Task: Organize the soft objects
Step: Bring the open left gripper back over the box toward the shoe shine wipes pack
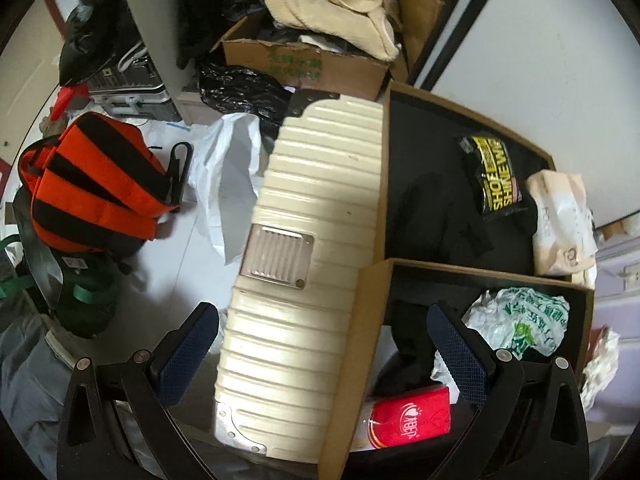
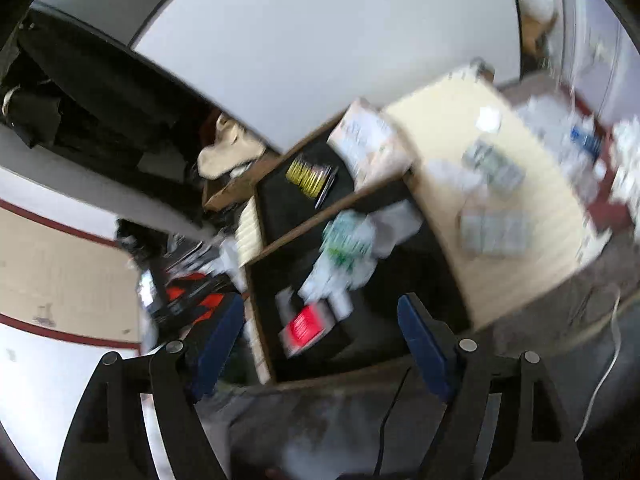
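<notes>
Two open brown boxes sit side by side in the left wrist view, both lined in black: the far box [image 1: 404, 128] holds a black pack with yellow lettering [image 1: 494, 176] and, at its right edge, a pale plastic bag [image 1: 560, 224]; the near box [image 1: 360, 320] holds a crumpled white bag with green print [image 1: 520, 320] and a red packet [image 1: 412, 420]. Just left of the boxes lies a cream ribbed suitcase [image 1: 304, 240], and well to its left an orange and black striped bag [image 1: 92, 184]. Farther off, a cardboard box [image 1: 304, 64] is heaped with a cream knit garment [image 1: 340, 8]. The left gripper [image 1: 320, 352] hovers above the suitcase and near box, jaws spread wide with nothing between them. The right wrist view is blurred: the same two boxes appear, the white and green bag [image 2: 348, 244] and red packet [image 2: 308, 324] in the near one [image 2: 260, 320], the yellow-lettered pack [image 2: 310, 176] in the far one, and a cream surface [image 2: 500, 200] with small items to the right. The right gripper [image 2: 320, 344] stands wide and empty.
</notes>
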`<state>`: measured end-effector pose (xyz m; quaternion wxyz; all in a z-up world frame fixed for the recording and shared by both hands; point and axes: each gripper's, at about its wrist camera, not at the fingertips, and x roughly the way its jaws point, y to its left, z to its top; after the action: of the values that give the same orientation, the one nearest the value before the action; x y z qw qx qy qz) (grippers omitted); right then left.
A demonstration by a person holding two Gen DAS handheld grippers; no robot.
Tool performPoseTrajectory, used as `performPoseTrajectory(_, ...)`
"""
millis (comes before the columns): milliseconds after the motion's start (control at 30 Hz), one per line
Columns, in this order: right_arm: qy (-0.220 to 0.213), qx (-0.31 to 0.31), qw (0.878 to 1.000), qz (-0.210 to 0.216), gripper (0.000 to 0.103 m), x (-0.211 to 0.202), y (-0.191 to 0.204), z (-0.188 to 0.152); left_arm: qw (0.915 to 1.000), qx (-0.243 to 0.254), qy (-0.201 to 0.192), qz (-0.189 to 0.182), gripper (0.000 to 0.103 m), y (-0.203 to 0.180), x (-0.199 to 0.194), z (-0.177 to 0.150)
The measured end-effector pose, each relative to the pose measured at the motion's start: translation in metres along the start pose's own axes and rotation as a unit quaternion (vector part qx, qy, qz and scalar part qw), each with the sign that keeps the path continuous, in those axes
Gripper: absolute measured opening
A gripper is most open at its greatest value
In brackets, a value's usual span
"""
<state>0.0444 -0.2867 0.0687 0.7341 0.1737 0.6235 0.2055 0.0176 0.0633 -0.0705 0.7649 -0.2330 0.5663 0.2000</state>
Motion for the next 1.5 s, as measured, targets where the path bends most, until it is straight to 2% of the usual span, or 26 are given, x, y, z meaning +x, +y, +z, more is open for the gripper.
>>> performPoseTrajectory(33,0.007,0.002,1.0,0.012,0.078,-0.015,0.004,-0.003,1.0,0.001,0.002,0.001,0.103,-0.002,0.002,0.0)
performPoseTrajectory(67,0.012,0.001,1.0,0.016,0.078,-0.013,0.008,-0.006,1.0,0.0,0.004,0.001,0.103,-0.003,0.004,0.002)
performPoseTrajectory(167,0.043,-0.021,0.999,0.007,0.078,-0.012,0.018,-0.013,0.9999,-0.004,0.01,0.002,0.103,-0.006,0.013,0.005)
performPoseTrajectory(267,0.087,-0.023,0.996,0.025,0.078,-0.001,0.011,-0.008,0.9998,-0.005,0.017,0.002,0.103,-0.008,0.02,0.006)
performPoseTrajectory(300,0.087,-0.015,0.996,0.022,0.078,-0.001,0.005,-0.006,0.9998,-0.004,0.019,0.002,0.103,-0.009,0.021,0.005)
performPoseTrajectory(400,0.068,-0.012,0.998,0.005,0.078,-0.01,-0.002,-0.001,0.9997,0.004,0.025,0.004,0.103,-0.011,0.024,0.003)
performPoseTrajectory(533,0.039,-0.026,0.999,-0.001,0.078,-0.027,0.0,0.004,0.9997,0.01,0.021,0.005,0.103,-0.013,0.021,0.001)
performPoseTrajectory(667,0.019,-0.014,1.0,0.0,0.078,-0.038,-0.001,0.002,0.9998,0.007,0.016,0.006,0.103,-0.011,0.017,0.001)
performPoseTrajectory(767,0.0,-0.028,1.0,-0.003,0.078,-0.047,0.006,-0.001,0.9998,0.002,0.016,0.008,0.103,-0.008,0.017,0.002)
performPoseTrajectory(833,-0.014,-0.048,0.998,-0.027,0.078,-0.05,0.012,-0.003,0.9998,0.0,0.017,0.009,0.103,-0.006,0.018,0.002)
performPoseTrajectory(900,-0.022,-0.075,0.997,-0.019,0.078,-0.049,0.013,-0.002,0.9998,0.0,0.015,0.01,0.103,-0.006,0.018,0.002)
performPoseTrajectory(1033,-0.041,-0.067,0.996,-0.035,0.078,-0.041,-0.012,0.016,1.0,0.005,-0.001,0.004,0.103,-0.009,0.015,0.003)
performPoseTrajectory(1100,-0.074,-0.045,0.995,-0.04,0.079,-0.044,-0.033,0.028,0.9998,0.015,-0.014,-0.003,0.103,-0.014,0.01,0.003)
performPoseTrajectory(1167,-0.115,-0.042,0.991,-0.06,0.079,-0.051,-0.048,0.038,0.9989,0.027,-0.035,-0.015,0.103,-0.021,0.003,0.004)
performPoseTrajectory(1233,-0.167,-0.07,0.978,-0.101,0.079,-0.061,-0.051,0.043,0.9976,0.034,-0.056,-0.025,0.103,-0.027,-0.004,0.005)
performPoseTrajectory(1300,-0.212,-0.109,0.963,-0.128,0.079,-0.071,-0.046,0.043,0.9935,0.048,-0.094,-0.043,0.103,-0.034,-0.015,0.005)
performPoseTrajectory(1367,-0.257,-0.149,0.946,-0.128,0.078,-0.082,-0.038,0.04,0.9826,0.068,-0.164,-0.053,0.103,-0.042,-0.035,0.0)
performPoseTrajectory(1400,-0.276,-0.169,0.939,-0.118,0.079,-0.087,-0.034,0.037,0.9791,0.074,-0.182,-0.053,0.103,-0.044,-0.041,-0.001)
performPoseTrajectory(1433,-0.287,-0.192,0.932,-0.11,0.079,-0.09,-0.029,0.034,0.9757,0.084,-0.196,-0.052,0.103,-0.048,-0.047,-0.003)
performPoseTrajectory(1500,-0.299,-0.232,0.918,-0.118,0.079,-0.093,-0.02,0.029,0.9749,0.097,-0.196,-0.042,0.103,-0.057,-0.056,-0.003)
